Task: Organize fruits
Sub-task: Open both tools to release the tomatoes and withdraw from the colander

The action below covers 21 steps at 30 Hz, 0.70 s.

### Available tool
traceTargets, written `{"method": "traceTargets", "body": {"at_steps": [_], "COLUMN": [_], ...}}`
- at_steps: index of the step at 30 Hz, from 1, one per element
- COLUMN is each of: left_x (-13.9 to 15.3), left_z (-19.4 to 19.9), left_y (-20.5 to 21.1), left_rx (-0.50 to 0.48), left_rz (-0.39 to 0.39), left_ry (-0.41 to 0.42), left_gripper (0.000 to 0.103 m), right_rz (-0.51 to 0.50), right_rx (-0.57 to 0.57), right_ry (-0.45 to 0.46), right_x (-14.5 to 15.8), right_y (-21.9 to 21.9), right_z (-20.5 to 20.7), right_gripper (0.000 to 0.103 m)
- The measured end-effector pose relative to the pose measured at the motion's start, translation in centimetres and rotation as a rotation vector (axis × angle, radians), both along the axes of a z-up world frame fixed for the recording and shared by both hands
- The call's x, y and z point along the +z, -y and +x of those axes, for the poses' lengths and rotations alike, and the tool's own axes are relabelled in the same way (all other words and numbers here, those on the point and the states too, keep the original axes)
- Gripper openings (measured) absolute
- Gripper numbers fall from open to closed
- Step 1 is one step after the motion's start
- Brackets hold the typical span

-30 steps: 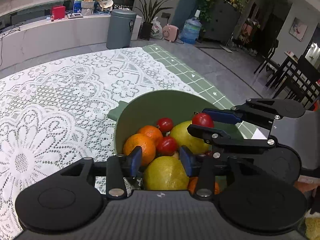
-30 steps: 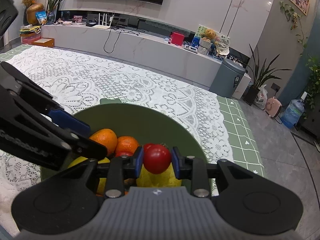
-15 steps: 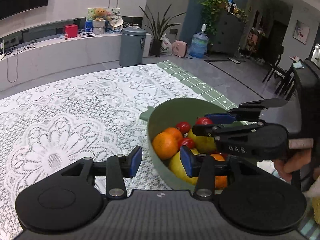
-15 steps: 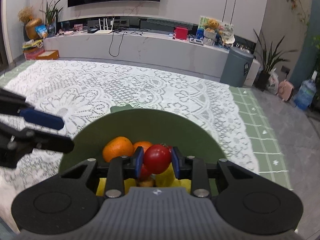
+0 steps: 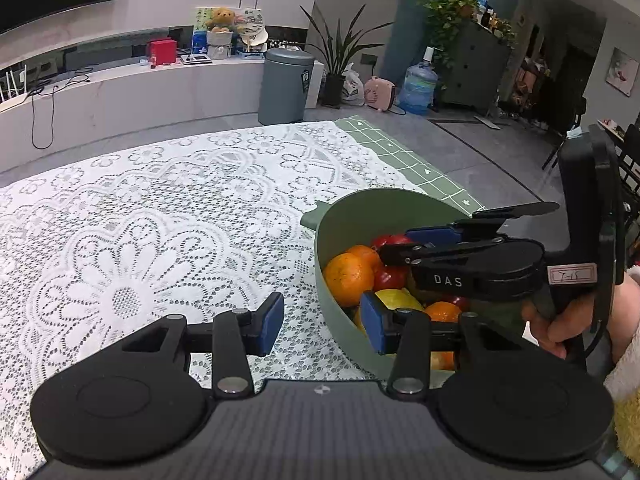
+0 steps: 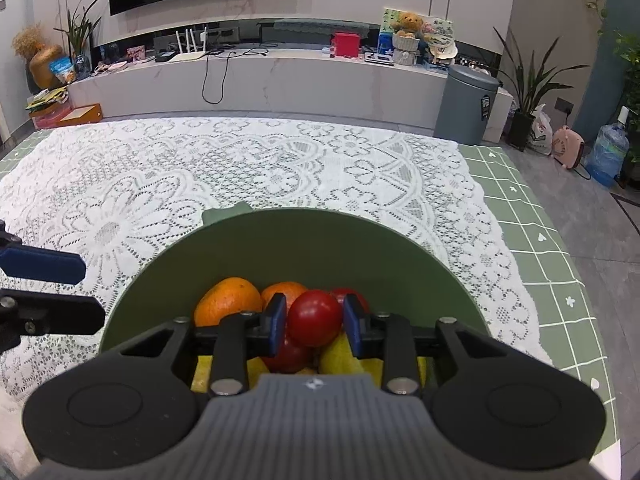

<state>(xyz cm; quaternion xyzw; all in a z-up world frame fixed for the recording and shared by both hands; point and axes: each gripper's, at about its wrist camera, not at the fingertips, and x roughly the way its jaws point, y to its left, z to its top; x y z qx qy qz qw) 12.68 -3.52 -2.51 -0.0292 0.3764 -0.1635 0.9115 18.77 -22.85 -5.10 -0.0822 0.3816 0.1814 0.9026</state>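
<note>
**A:** Where does your right tool (image 6: 315, 323) stand?

**B:** It hangs over the green bowl (image 6: 360, 236), and a red tomato (image 6: 314, 318) sits between its blue pads (image 6: 277, 323). Its jaws have just been opening; I see a sliver of gap at each pad, so your grasp on the tomato looks released, with the fruit resting on the pile beneath.

**A:** What else is in the bowl?

**B:** Oranges (image 6: 228, 300) at the back left, more red tomatoes and yellow fruit lower down. The bowl stands on the white lace cloth (image 6: 200, 168) over your worktop, near its right edge.

**A:** And your left tool (image 5: 322, 322)?

**B:** Parted and empty, held just left of the bowl with its right pad over the near rim (image 5: 320, 264).
</note>
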Motion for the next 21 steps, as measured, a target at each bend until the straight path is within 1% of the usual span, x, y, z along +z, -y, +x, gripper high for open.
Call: {"method": "traceTargets", "body": {"at_steps": [4, 6, 7, 9, 12, 14, 16, 17, 20, 21], "left_x": [0.5, 0.8, 1.1, 1.5, 2.3, 2.9, 3.5, 3.8, 4.5, 4.7], "left_z": [-0.6, -0.9, -1.1, -1.5, -2.3, -2.8, -3.4, -3.8, -5.1, -5.5], "left_y": [0.0, -0.1, -0.1, -0.2, -0.2, -0.2, -0.1, -0.1, -0.1, 0.0], "left_rx": [0.006, 0.013, 0.016, 0.021, 0.026, 0.028, 0.033, 0.038, 0.071, 0.078], "left_rz": [0.011, 0.014, 0.015, 0.019, 0.028, 0.031, 0.034, 0.036, 0.048, 0.056], "left_ry": [0.011, 0.017, 0.02, 0.031, 0.053, 0.07, 0.09, 0.104, 0.159, 0.177], "left_gripper": [0.052, 0.052, 0.052, 0.053, 0.058, 0.06, 0.064, 0.065, 0.071, 0.074], "right_rz": [0.003, 0.007, 0.009, 0.018, 0.043, 0.057, 0.076, 0.087, 0.121, 0.125], "right_rx": [-0.012, -0.023, -0.03, -0.044, -0.054, -0.065, -0.076, -0.081, -0.087, -0.086], "right_ry": [0.024, 0.048, 0.06, 0.091, 0.125, 0.145, 0.163, 0.169, 0.179, 0.181], "right_x": [1.3, 2.2, 2.7, 3.9, 5.6, 6.6, 7.6, 8.0, 8.8, 8.9], "right_y": [0.3, 0.4, 0.5, 0.8, 1.1, 1.2, 1.4, 1.3, 1.2, 1.0], "right_z": [-1.1, -2.0, -2.5, -3.5, -5.2, -6.4, -7.7, -8.4, -10.6, -11.4], "right_gripper": [0.039, 0.05, 0.053, 0.066, 0.073, 0.076, 0.079, 0.079, 0.086, 0.086]}}
